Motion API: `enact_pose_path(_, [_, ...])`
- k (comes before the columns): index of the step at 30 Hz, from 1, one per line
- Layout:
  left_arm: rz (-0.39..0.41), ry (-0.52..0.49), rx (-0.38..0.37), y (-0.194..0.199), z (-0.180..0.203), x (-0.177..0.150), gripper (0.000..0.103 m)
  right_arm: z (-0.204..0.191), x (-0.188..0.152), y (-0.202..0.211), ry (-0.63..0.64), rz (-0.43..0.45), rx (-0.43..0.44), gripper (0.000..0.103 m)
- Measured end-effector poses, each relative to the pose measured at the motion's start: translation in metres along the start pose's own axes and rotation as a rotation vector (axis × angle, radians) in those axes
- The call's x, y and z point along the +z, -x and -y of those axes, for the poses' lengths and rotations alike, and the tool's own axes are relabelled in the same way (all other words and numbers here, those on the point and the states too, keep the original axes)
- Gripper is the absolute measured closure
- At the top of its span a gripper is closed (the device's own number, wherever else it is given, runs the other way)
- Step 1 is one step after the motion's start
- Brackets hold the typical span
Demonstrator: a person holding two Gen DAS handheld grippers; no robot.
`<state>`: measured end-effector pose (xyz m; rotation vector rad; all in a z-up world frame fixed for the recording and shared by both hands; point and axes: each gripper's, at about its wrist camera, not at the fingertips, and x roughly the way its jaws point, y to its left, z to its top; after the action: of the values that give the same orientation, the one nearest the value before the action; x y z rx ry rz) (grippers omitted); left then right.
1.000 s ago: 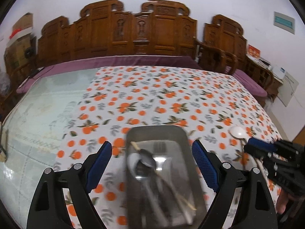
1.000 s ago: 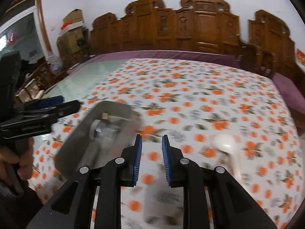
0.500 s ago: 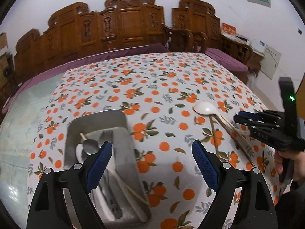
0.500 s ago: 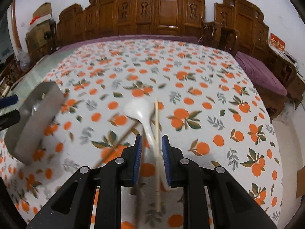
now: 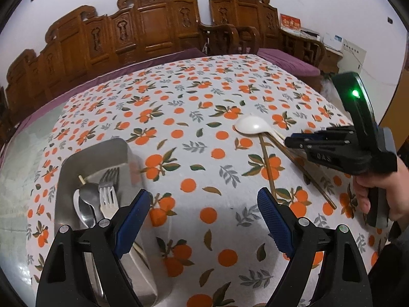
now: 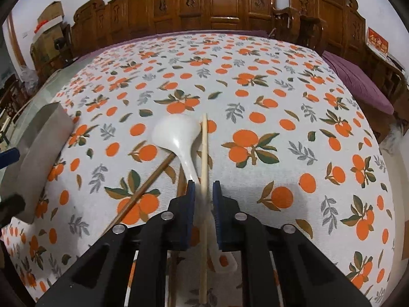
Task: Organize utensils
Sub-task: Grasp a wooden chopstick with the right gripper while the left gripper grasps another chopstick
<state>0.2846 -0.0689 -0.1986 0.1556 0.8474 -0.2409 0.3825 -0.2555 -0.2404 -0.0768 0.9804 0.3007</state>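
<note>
A white spoon point(image 6: 176, 130) lies on the orange-print tablecloth, with a pale chopstick point(image 6: 204, 138) along its right side and a dark chopstick point(image 6: 143, 186) crossing under its handle. My right gripper point(image 6: 202, 183) is low over them, its jaws closing with the spoon handle and the pale chopstick between them; a sliver of gap still shows. In the left wrist view the white spoon point(image 5: 251, 125) lies just ahead of the right gripper point(image 5: 287, 140). My left gripper point(image 5: 203, 193) hangs wide open over bare cloth. The steel tray point(image 5: 94, 148) to its left holds a fork point(image 5: 108, 186) and metal spoons point(image 5: 88, 199).
The tray point(image 6: 43, 138) stands at the left edge of the right wrist view. Carved wooden chairs point(image 5: 153, 30) line the far side of the table. The table's right edge point(image 6: 383, 138) drops off beside a purple cushion. A person's hand point(image 5: 370, 186) grips the right gripper's handle.
My left gripper swung right, off the tray and over bare cloth. My right gripper came down onto the white spoon and chopsticks, and its jaws narrowed around the spoon handle.
</note>
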Motion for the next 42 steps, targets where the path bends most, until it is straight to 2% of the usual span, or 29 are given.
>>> enact_pose_path(8, [-0.013,-0.029,-0.001,-0.007,0.011,-0.003,0.021,0.007,-0.001,-0.002,-0.016,-0.011,-0.024,0.091])
enact_pose_path(10, [-0.018,-0.036,-0.001,-0.009,0.014,-0.004,0.021,0.009,0.0,-0.001,-0.026,-0.013,-0.015,0.097])
enact_pose_path(19, [-0.037,-0.064,0.006,-0.021,0.031,-0.008,0.021,0.02,-0.002,0.008,-0.069,-0.004,0.006,0.097])
enact_pose_path(23, [-0.051,-0.083,-0.007,-0.027,0.042,-0.009,0.021,0.027,0.001,0.019,-0.097,0.03,-0.005,0.097])
enact_pose_path(28, [-0.062,-0.096,-0.073,-0.031,0.059,-0.01,0.022,0.027,0.002,0.023,-0.085,0.048,-0.035,0.097])
enact_pose_path(36, [-0.116,-0.121,-0.104,-0.057,0.077,-0.01,0.067,0.026,0.003,0.024,-0.087,0.057,-0.033,0.097])
enact_pose_path(42, [-0.112,-0.117,-0.115,-0.063,0.08,-0.006,0.073,0.023,0.003,0.023,-0.082,0.058,-0.031,0.097])
